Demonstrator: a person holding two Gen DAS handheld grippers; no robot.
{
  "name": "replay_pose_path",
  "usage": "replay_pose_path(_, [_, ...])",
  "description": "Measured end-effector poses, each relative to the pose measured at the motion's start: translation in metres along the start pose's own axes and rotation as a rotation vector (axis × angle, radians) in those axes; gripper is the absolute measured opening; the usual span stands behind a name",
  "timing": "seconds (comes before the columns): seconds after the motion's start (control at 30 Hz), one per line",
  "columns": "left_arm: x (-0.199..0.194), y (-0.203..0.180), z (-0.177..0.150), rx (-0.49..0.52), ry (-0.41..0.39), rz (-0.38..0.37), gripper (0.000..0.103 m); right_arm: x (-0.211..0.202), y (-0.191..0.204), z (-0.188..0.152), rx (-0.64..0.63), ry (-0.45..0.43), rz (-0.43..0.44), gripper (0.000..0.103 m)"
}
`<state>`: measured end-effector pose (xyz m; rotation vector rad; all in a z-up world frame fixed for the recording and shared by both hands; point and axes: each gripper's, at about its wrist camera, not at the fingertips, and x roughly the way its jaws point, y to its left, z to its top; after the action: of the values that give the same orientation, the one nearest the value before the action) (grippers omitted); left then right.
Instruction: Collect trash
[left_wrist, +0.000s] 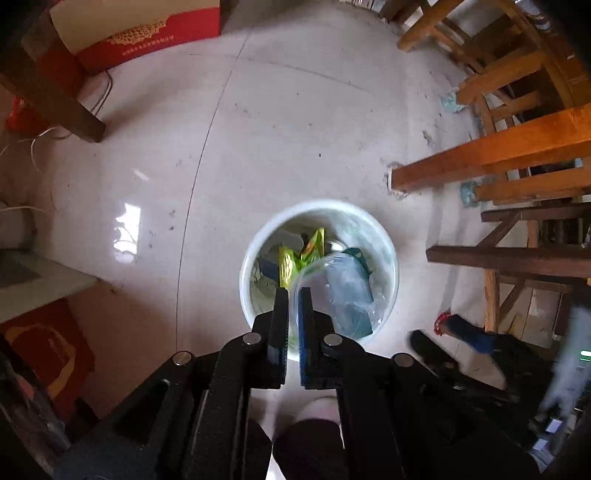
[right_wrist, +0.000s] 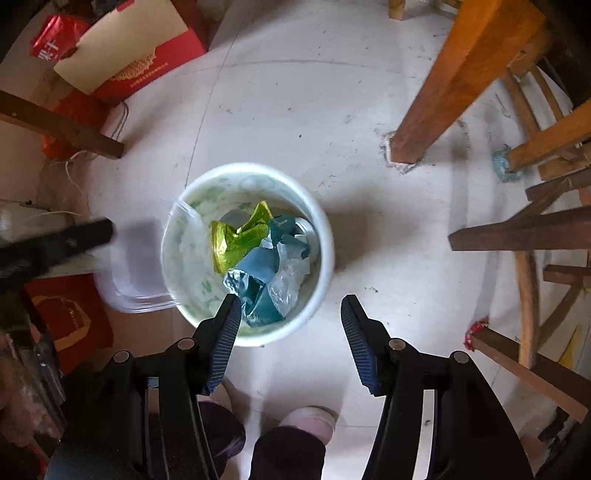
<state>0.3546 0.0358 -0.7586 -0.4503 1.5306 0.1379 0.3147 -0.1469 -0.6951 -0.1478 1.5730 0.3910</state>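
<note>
A white trash bucket (left_wrist: 391, 254) stands on the tiled floor and holds a yellow-green foil wrapper (left_wrist: 295, 260), teal paper and clear plastic. My left gripper (left_wrist: 294, 295) is shut on the rim of a clear plastic container (left_wrist: 332, 280) held over the bucket. In the right wrist view the bucket (right_wrist: 325, 236) sits just ahead, with the wrapper (right_wrist: 240, 236), teal scraps (right_wrist: 258, 266) and the clear container (right_wrist: 147, 266) held at its left edge by the left gripper's fingers (right_wrist: 85, 232). My right gripper (right_wrist: 291, 306) is open and empty above the bucket's near right rim.
Wooden chair and table legs (left_wrist: 491, 158) crowd the right side, also in the right wrist view (right_wrist: 443, 88). A red and cream box (left_wrist: 140, 33) lies at the far left. A dark wooden leg (left_wrist: 55, 92) and white cables are on the left. My feet (right_wrist: 295, 435) are below.
</note>
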Motion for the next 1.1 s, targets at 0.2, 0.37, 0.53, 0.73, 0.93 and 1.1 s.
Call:
replay_pose_path(0.2, [-0.035,-0.015,-0.011,0.013,0.033,0.04,0.007,-0.061,-0.002,-0.001,0.024,-0.044,0.006,0.053])
replay_pose_path(0.37, [-0.123,-0.036,-0.022,0.064,-0.026,0.034,0.011,-0.147,0.007,-0.003,0.018,-0.121,0.029,0.053])
replay_pose_path(0.53, [-0.248,-0.058,-0.038,0.107,-0.147,0.061,0.021,-0.26,0.025,-0.012,-0.032,-0.233,0.041,0.053])
replay_pose_path(0.73, [-0.41,-0.086,-0.082,0.151,-0.338,0.044,0.03,-0.407,0.047,-0.042,-0.106,-0.407,0.065,0.053])
replay_pose_path(0.93, [-0.555,-0.11,-0.152,0.22,-0.552,-0.044,0.032,-0.536,0.066,-0.095,-0.167,-0.64,0.076,0.053])
replay_pose_path(1.1, [-0.651,-0.116,-0.22,0.291,-0.744,-0.068,0.032,-0.619,0.084,-0.147,-0.167,-0.838,0.072,0.053])
